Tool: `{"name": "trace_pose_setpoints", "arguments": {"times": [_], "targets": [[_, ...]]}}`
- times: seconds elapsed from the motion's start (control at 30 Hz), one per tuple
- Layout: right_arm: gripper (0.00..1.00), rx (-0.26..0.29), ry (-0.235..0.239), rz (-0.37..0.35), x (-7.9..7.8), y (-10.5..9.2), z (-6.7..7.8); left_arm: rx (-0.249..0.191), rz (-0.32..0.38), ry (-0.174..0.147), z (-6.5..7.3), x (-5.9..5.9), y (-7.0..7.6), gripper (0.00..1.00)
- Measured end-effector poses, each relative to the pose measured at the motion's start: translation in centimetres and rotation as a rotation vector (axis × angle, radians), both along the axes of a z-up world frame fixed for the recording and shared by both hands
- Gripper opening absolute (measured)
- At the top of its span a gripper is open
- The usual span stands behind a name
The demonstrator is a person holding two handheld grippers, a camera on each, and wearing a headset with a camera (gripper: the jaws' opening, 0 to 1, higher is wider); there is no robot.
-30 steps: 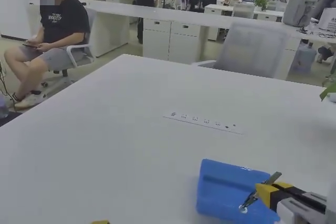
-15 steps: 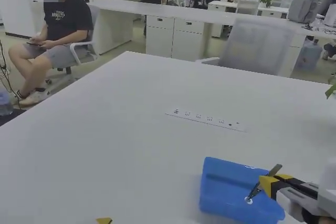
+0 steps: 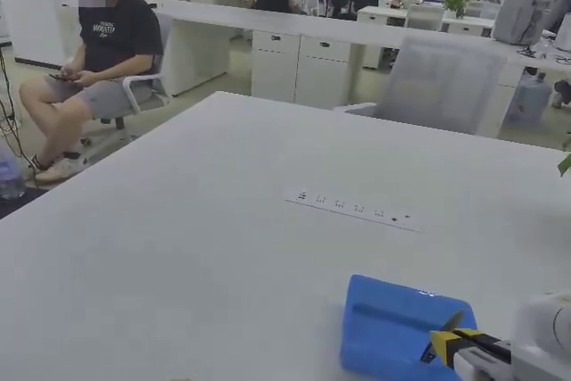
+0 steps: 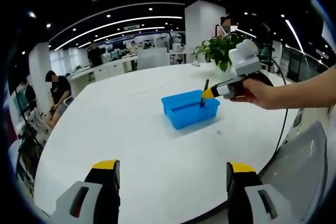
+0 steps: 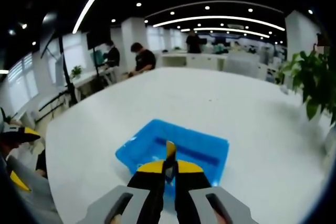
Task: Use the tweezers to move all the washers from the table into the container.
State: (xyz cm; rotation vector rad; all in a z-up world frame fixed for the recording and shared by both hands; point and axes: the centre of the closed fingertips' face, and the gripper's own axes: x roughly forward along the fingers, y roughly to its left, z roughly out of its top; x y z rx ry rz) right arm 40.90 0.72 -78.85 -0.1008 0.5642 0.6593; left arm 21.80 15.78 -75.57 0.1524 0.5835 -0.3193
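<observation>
One blue container [image 3: 393,323], one pair of tweezers [image 3: 452,321] and two grippers are at work on one broad white table [image 3: 178,247]. The container is a shallow rectangular tub of smooth blue plastic with rounded corners. It stands toward the near right part of the table, just this side of a single flush strip of sockets [image 3: 352,209]. The right gripper [image 5: 167,168], grey-bodied with yellow tips, has its jaws pressed together on the slim dark metal tweezers, which poke forward from between them. A hand [image 4: 257,92] holds it at the container's edge, and the tweezers' point reaches down into the tub's open top (whether a washer sits at that point is too small to tell). The left gripper [image 4: 173,182] hangs over the table's near edge with its two yellow-capped jaws spread wide. It is well apart from the container, which lies ahead of it and slightly to the right in the left gripper view. The table top is matte and plain. Beyond it stand one grey mesh-backed chair [image 3: 437,82] and one leafy green plant [image 4: 218,51]. One person [image 3: 103,42] in a dark shirt sits on a white chair at the far left.
</observation>
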Motion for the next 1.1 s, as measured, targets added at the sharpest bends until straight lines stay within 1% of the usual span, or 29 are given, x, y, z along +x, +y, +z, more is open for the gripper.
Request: {"name": "trace_pose_setpoints", "arguments": {"times": [0.1,0.13,0.2,0.3,0.37,0.43,0.47,0.5,0.6,0.63,0.67,0.7,0.8,0.83,0.87,0.93,1.0,1.07,1.1], "targets": [[0.02,-0.011,0.008,-0.003,-0.1,0.1,-0.5,-0.005,0.003,0.002,0.0,0.0,0.0,0.85],[0.02,0.002,-0.011,-0.007,0.0,0.1,-0.3,-0.007,0.003,0.002,-0.1,-0.1,0.0,0.85],[0.02,-0.008,-0.003,-0.009,-0.1,-0.1,-0.5,-0.004,0.001,0.001,-0.1,-0.1,0.0,0.85],[0.03,-0.007,0.001,-0.018,0.0,-0.3,-0.4,-0.004,0.001,-0.001,0.0,-0.1,0.0,0.85],[0.03,0.002,0.005,-0.028,0.0,-0.4,-0.4,-0.003,0.001,-0.002,0.0,-0.1,0.1,0.85],[0.03,0.025,0.002,-0.046,0.1,-0.6,0.0,-0.002,0.002,-0.003,0.1,-0.1,0.1,0.85],[0.03,0.063,0.005,-0.073,0.2,-0.7,0.5,-0.002,0.002,-0.005,0.1,0.0,0.1,0.85],[0.03,0.088,0.000,-0.092,0.3,-0.9,1.2,-0.003,0.003,-0.006,0.2,0.0,0.1,0.85],[0.03,0.134,-0.012,-0.108,0.2,-1.1,2.6,-0.001,-0.004,-0.007,0.2,0.0,0.0,0.85],[0.03,0.139,-0.022,-0.101,0.2,-0.9,3.1,0.001,-0.005,-0.012,0.3,0.1,0.0,0.85],[0.03,0.140,-0.025,-0.100,0.1,-0.9,3.3,0.001,-0.007,-0.011,0.3,0.1,-0.1,0.85],[0.03,0.151,-0.042,-0.099,-0.4,-0.9,4.1,0.002,-0.008,-0.011,0.3,0.1,-0.1,0.85],[0.03,0.176,-0.059,-0.097,-1.4,-1.0,5.3,0.010,-0.018,-0.010,0.3,0.0,-0.4,0.85],[0.03,0.177,-0.068,-0.094,-1.8,-1.0,5.6,0.014,-0.021,-0.011,0.4,0.0,-0.4,0.85],[0.03,0.166,-0.087,-0.085,-2.1,-1.2,6.0,0.016,-0.023,-0.014,0.4,0.0,-0.5,0.84],[0.03,0.157,-0.105,-0.083,-2.5,-1.6,6.4,0.012,-0.025,-0.015,0.5,0.0,-0.5,0.85],[0.03,0.166,-0.107,-0.089,-3.6,-1.7,6.9,0.007,-0.022,-0.019,0.5,0.1,-0.6,0.85],[0.03,0.196,-0.092,-0.090,-4.6,-1.9,7.1,0.008,-0.021,-0.016,0.5,0.0,-0.6,0.85],[0.03,0.197,-0.090,-0.093,-4.8,-2.0,7.1,0.009,-0.021,-0.016,0.4,0.0,-0.6,0.85]]}}
